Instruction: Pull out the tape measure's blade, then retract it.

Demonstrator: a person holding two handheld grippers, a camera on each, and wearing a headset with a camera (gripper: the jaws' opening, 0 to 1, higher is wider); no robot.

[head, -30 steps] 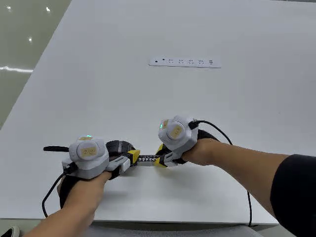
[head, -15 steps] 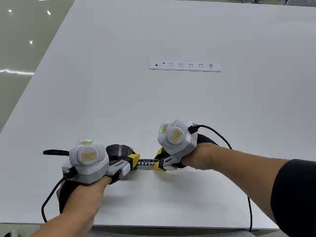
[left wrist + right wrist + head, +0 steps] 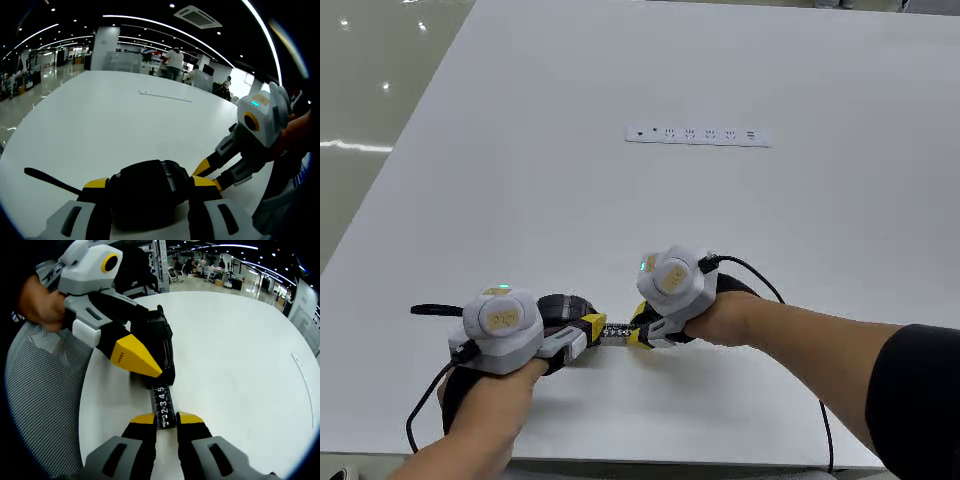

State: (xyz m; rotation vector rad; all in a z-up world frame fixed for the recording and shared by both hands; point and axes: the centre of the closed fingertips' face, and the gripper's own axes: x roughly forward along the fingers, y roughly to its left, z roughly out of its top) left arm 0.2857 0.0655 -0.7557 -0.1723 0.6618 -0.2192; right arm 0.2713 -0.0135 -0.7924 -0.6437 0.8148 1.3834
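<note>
A black tape measure (image 3: 565, 308) rests on the white table, clamped between the yellow-tipped fingers of my left gripper (image 3: 582, 331); its case (image 3: 144, 192) sits between those fingers in the left gripper view. A short length of black blade with white numbers (image 3: 162, 406) runs out of the case (image 3: 159, 350). My right gripper (image 3: 164, 419) is shut on the blade's end. In the head view the right gripper (image 3: 636, 337) sits close to the case, with a little blade (image 3: 616, 328) showing between the two. A thin black strap (image 3: 435, 310) trails left from the case.
A white power strip (image 3: 698, 135) lies further back on the table (image 3: 720, 60). Cables trail from both grippers toward the near table edge. A grey mesh chair back (image 3: 45, 405) stands by the table. People stand in the background (image 3: 175, 59).
The right gripper has moved left toward the case, and the exposed blade between the two grippers is shorter. The left gripper holds still on the case.
</note>
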